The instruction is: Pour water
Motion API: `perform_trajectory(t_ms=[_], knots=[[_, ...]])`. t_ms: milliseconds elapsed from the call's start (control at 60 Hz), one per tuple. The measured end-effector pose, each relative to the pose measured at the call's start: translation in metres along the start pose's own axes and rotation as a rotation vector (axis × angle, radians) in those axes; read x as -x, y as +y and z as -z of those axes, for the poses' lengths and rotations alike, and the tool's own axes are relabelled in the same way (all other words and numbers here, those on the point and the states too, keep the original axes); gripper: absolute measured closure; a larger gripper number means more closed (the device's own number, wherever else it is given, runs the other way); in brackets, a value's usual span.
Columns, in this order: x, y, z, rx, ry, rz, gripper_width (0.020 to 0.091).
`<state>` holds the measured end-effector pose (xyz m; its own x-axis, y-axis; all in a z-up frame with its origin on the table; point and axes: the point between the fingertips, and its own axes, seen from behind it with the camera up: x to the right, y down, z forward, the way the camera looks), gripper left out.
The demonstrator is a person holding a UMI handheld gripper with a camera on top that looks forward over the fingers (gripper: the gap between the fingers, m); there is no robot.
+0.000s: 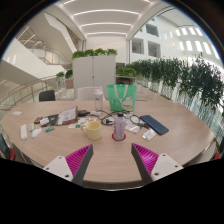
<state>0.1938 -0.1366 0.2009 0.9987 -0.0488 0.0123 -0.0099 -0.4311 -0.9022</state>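
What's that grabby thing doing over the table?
A person holds the gripper above a round wooden table. It is open and holds nothing. Beyond its fingers stand a water bottle and, beside it, a yellow cup. A green bag sits farther back. No water is being poured yet.

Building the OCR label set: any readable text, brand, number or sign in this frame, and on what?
None readable.
Bottle just ahead of the open gripper: any label too small to read.
Green bag beyond it: no legible print.
Papers and dark notebook on the table: markings blurred, unreadable.
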Motion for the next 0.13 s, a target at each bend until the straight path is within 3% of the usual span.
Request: perform_trajectory(t_ms=[133], knots=[[-0.006,0.012,0.035,0.001,-0.001,0.000,0.0262]])
